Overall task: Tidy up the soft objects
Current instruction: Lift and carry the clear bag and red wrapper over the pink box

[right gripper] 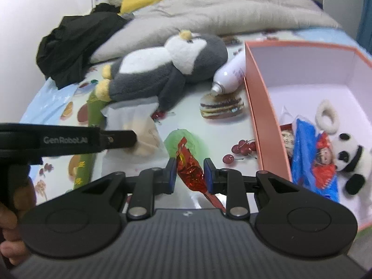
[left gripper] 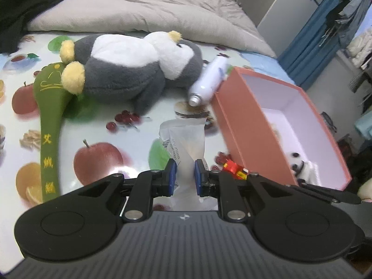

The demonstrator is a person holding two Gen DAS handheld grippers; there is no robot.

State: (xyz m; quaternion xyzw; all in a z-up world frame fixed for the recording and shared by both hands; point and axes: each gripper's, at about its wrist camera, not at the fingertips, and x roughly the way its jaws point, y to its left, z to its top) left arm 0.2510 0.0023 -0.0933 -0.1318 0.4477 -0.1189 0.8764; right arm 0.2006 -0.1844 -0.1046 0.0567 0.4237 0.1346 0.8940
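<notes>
My left gripper [left gripper: 185,174] is shut on a clear makeup-puff packet [left gripper: 186,137] and holds it over the fruit-print sheet; the packet also shows in the right wrist view [right gripper: 137,125]. My right gripper [right gripper: 189,174] is narrowed around a red foil packet [right gripper: 191,172], with a small gap at the left pad. A grey-and-white penguin plush [left gripper: 130,69] [right gripper: 169,67] lies on the bed. An open pink box [left gripper: 246,125] [right gripper: 260,121] holds a small panda plush [right gripper: 351,158], a white fluffy ring [right gripper: 326,116] and blue and red packets.
A green cloth mallet [left gripper: 50,125] lies left of the penguin. A white spray bottle [left gripper: 207,81] [right gripper: 230,74] rests against the box. A grey duvet [left gripper: 139,7] and black clothing [right gripper: 76,44] lie behind. A small red toy [left gripper: 234,168] sits by the box.
</notes>
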